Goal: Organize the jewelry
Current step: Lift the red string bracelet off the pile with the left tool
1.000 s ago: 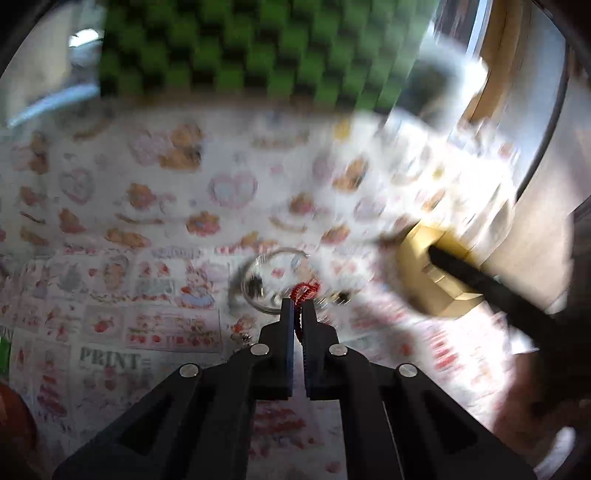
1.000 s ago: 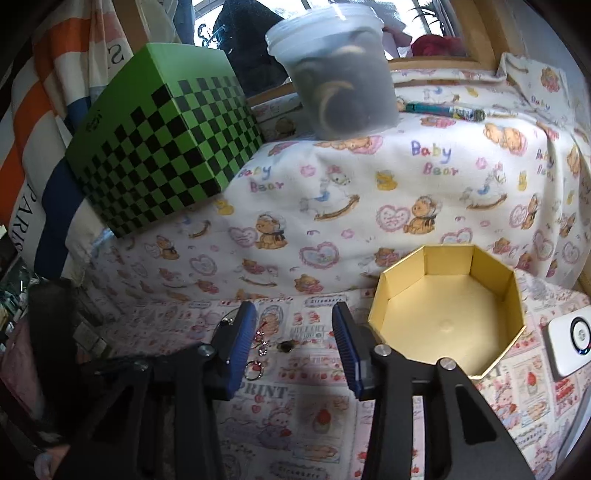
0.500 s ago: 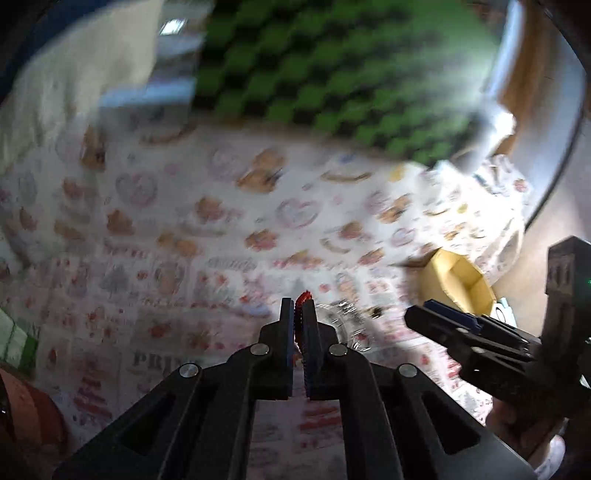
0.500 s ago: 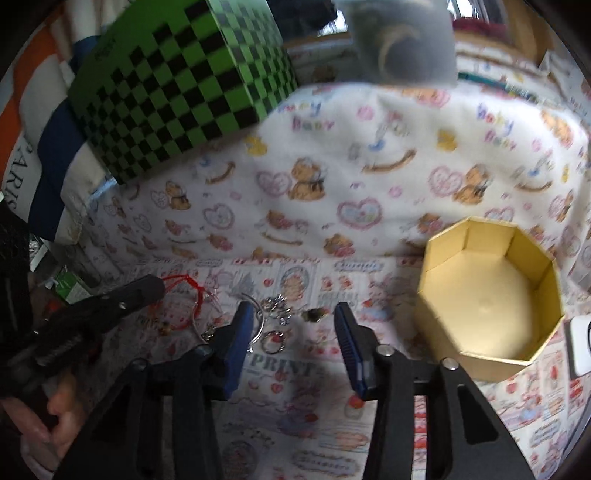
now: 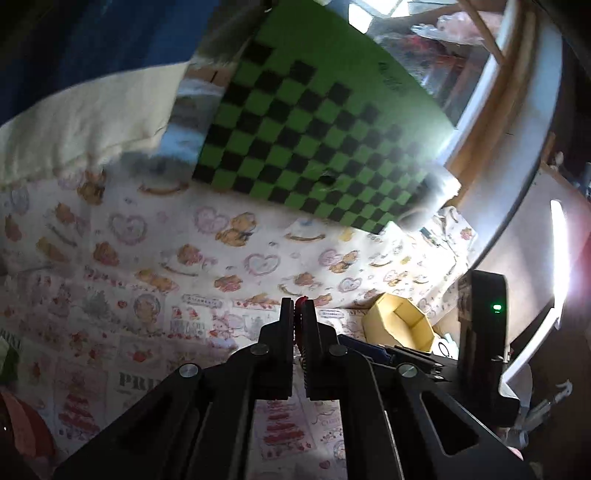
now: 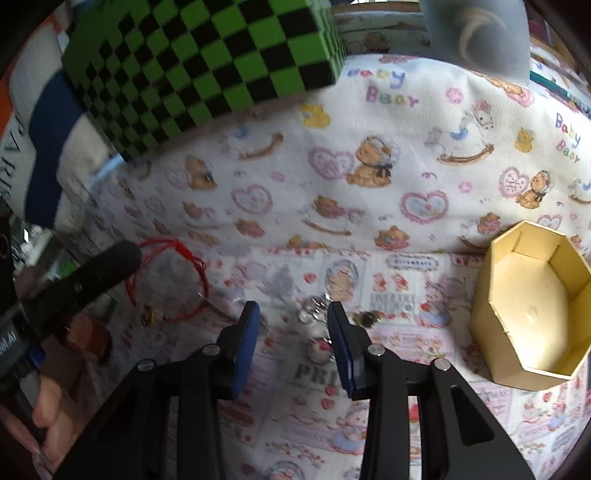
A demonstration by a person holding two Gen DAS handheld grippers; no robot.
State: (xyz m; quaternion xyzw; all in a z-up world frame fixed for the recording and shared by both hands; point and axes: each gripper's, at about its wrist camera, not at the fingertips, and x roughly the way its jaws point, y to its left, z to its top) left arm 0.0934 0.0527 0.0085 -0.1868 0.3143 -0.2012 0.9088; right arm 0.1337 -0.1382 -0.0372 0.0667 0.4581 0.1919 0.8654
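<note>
My left gripper [image 5: 297, 307] is shut on a red cord bracelet [image 5: 300, 300], of which only a bit shows between the tips. In the right wrist view that left gripper [image 6: 125, 254] holds the red cord bracelet [image 6: 201, 275] as a loop hanging just above the cloth. My right gripper [image 6: 293, 323] stands open with blue pads, low over small silver charms [image 6: 314, 306] and a ring [image 6: 319, 349]. Nothing is pressed between its pads. A dark gold piece [image 6: 365, 318] lies just right of it. An empty yellow paper box [image 6: 532, 306] [image 5: 400, 325] sits to the right.
A green-and-black checkered box [image 6: 207, 59] [image 5: 314, 147] rests on the raised back of the teddy-bear cloth [image 6: 369, 184]. A cloudy plastic tub [image 6: 476, 33] stands behind. A person's hand [image 6: 48, 406] holds the left gripper at lower left, beside striped fabric [image 6: 40, 122].
The left gripper has lifted the red bracelet off the cloth and swung away to the left, tilting upward. The right gripper has moved left and lower over the small silver pieces.
</note>
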